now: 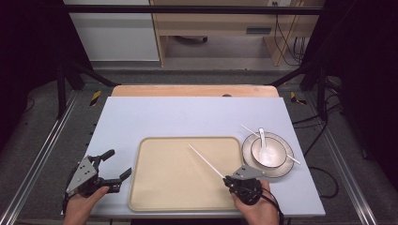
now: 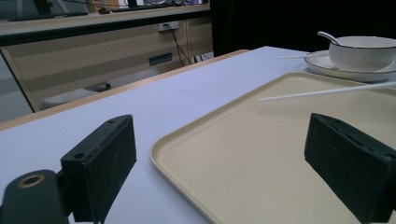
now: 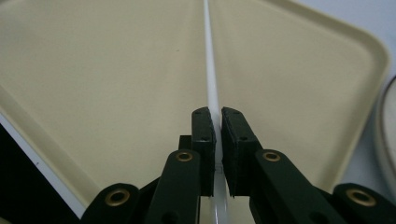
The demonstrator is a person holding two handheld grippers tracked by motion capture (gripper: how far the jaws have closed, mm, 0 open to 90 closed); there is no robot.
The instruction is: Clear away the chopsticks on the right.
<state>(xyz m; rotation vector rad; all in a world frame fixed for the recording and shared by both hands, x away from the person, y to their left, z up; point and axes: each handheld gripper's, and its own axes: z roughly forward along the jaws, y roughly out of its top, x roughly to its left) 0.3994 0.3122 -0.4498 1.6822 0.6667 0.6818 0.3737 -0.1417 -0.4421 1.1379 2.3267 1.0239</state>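
Note:
My right gripper [image 1: 228, 179] [image 3: 218, 116] is shut on one end of a thin white chopstick [image 1: 206, 161] [image 3: 210, 65], which reaches up and left over the beige tray [image 1: 155, 197] [image 3: 93, 70]. A second white chopstick [image 1: 248, 130] lies across the rim of a plate [image 1: 283, 168] at the tray's right; on that plate stands a white bowl [image 1: 274, 157] with a white spoon [image 1: 262, 138] in it. My left gripper [image 1: 117, 165] [image 2: 219, 158] rests at the tray's left edge, its jaws wide open with nothing between them. In the left gripper view the held chopstick [image 2: 327, 91] hovers over the tray [image 2: 261, 154].
The tray sits at the front of a pale blue table top [image 1: 187, 117], with a wooden strip [image 1: 195, 90] along the far side. Dark frame legs and cables stand on the grey floor to either side, and a wooden desk [image 1: 225, 28] stands beyond.

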